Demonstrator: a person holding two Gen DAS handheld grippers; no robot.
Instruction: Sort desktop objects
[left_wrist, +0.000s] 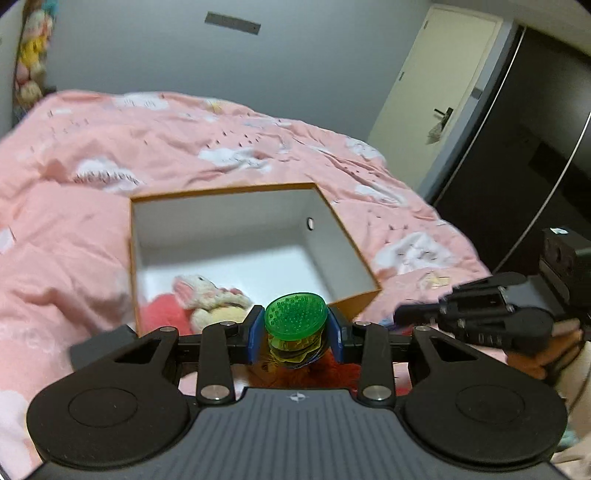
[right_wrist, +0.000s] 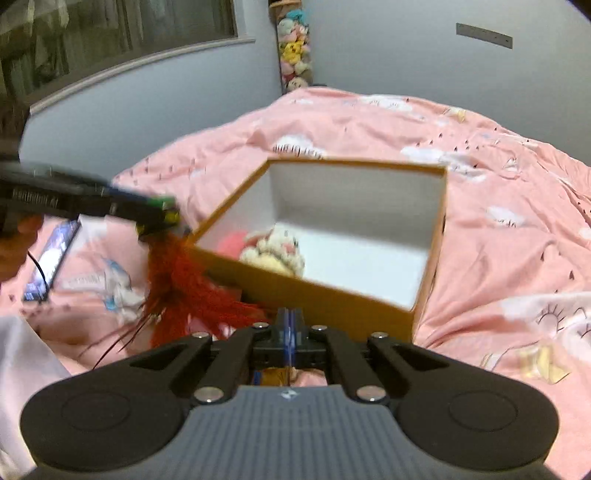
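My left gripper (left_wrist: 295, 328) is shut on a feather shuttlecock (left_wrist: 295, 314): its blue pads press the sides of the green studded base, and red feathers (right_wrist: 177, 280) hang below it. In the right wrist view the left gripper (right_wrist: 159, 210) hovers just left of the box's near corner. An orange box (left_wrist: 221, 189) with white inner walls stands open on the pink bed, holding a cream plush toy (left_wrist: 207, 291) and a pink one (left_wrist: 166, 314). My right gripper (right_wrist: 291, 328) is shut, with nothing visible between its pads, just short of the box's near wall (right_wrist: 332, 299). It also shows at the right in the left wrist view (left_wrist: 400, 315).
A pink quilt (right_wrist: 498, 221) covers the bed all round the box. A phone with a cable (right_wrist: 51, 258) and a crumpled wrapper (right_wrist: 114, 288) lie at the left. Plush toys (right_wrist: 295, 48) hang in the corner. A door (left_wrist: 443, 92) and a dark wardrobe (left_wrist: 535, 147) stand at the right.
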